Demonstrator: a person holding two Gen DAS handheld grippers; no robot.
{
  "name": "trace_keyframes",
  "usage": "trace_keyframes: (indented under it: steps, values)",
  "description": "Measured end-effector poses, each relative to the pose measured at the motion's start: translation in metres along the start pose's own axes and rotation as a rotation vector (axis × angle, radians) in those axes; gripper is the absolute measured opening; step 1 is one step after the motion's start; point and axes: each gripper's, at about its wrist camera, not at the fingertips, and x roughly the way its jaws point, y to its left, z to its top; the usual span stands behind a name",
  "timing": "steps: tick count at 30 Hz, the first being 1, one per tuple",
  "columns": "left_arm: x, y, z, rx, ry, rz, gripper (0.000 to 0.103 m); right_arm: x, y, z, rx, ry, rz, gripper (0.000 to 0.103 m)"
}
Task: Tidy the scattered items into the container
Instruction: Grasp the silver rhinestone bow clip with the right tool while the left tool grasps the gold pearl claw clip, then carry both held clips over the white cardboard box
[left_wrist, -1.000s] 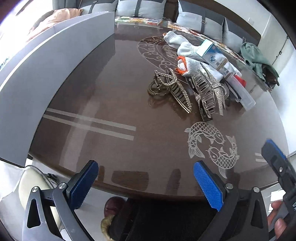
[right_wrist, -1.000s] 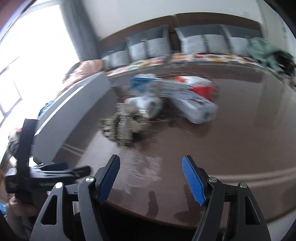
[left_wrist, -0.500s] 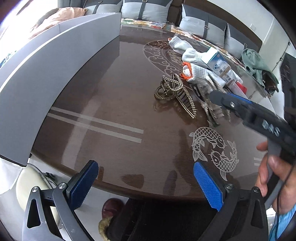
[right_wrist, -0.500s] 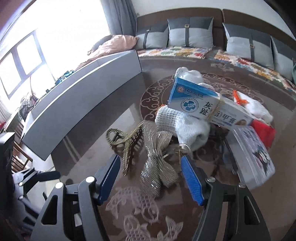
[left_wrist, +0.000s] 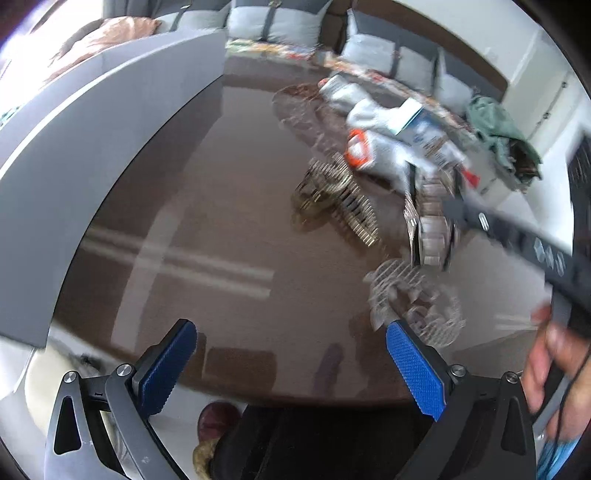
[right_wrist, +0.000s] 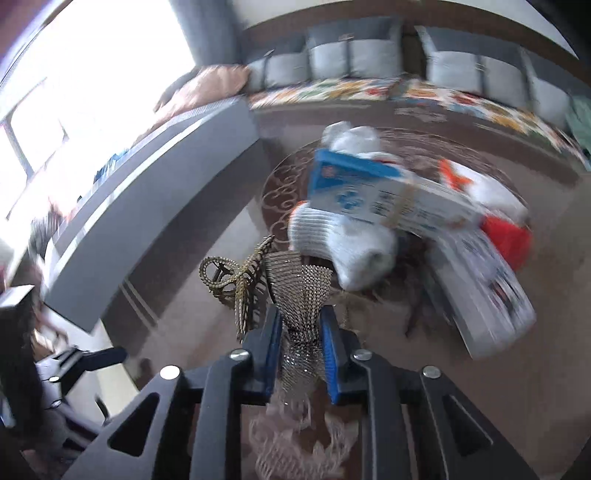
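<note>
Right gripper jaws pinch the silver hair claw, its long axis running straight ahead. Left gripper jaws gape, farther back over the worktop.

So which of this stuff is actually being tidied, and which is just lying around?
Being tidied:
silver hair clip, clamped in the right hand-held gripper
gold hair clip
white gloves
blue-and-white box

Just lying around:
sofa cushions
green cloth

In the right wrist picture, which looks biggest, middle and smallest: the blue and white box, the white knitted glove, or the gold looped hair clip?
1. Blue and white cardboard box, longest.
2. White knitted glove, a bit smaller.
3. Gold looped hair clip, smallest.
Motion blur and the fisheye lens make box versus glove less certain.
</note>
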Motion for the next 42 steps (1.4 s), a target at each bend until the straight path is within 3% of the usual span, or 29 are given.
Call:
trace_keyframes:
  steps: [2,4,8,13,14,15,17,19,20,31,42]
  values:
    - [0.000,-0.003,0.014,0.021,-0.015,-0.029,0.103,-0.018,-0.002,-0.017,0.043,-0.041,-0.012,0.021]
    - [0.005,-0.012,0.036,0.067,-0.033,-0.011,0.103,-0.034,-0.003,-0.034,0.080,-0.081,-0.025,0.021]
    - [0.029,-0.032,0.071,0.155,-0.029,0.054,0.103,-0.056,0.000,-0.058,0.089,-0.136,-0.045,0.021]
    - [0.067,-0.043,0.085,0.191,0.023,0.147,0.103,-0.062,-0.003,-0.059,0.091,-0.147,-0.061,0.021]
    - [0.070,-0.042,0.085,0.182,0.034,0.140,0.100,-0.063,-0.004,-0.060,0.092,-0.148,-0.063,0.021]
    - [0.073,-0.041,0.084,0.172,0.043,0.126,0.082,-0.064,-0.005,-0.061,0.092,-0.151,-0.069,0.021]
    - [0.076,-0.040,0.084,0.153,0.067,0.098,0.059,-0.064,-0.007,-0.063,0.095,-0.153,-0.078,0.021]
    - [0.070,-0.037,0.082,0.143,0.049,0.078,0.054,-0.063,-0.010,-0.064,0.103,-0.149,-0.084,0.021]
    - [0.066,-0.036,0.081,0.140,0.045,0.068,0.045,-0.062,-0.011,-0.065,0.108,-0.148,-0.086,0.021]
    - [0.014,-0.030,0.034,0.077,0.039,-0.056,0.044,-0.060,-0.007,-0.064,0.100,-0.136,-0.086,0.021]
    - [-0.012,-0.049,0.001,0.119,0.022,-0.070,0.044,-0.067,0.009,-0.062,0.065,-0.132,-0.104,0.020]
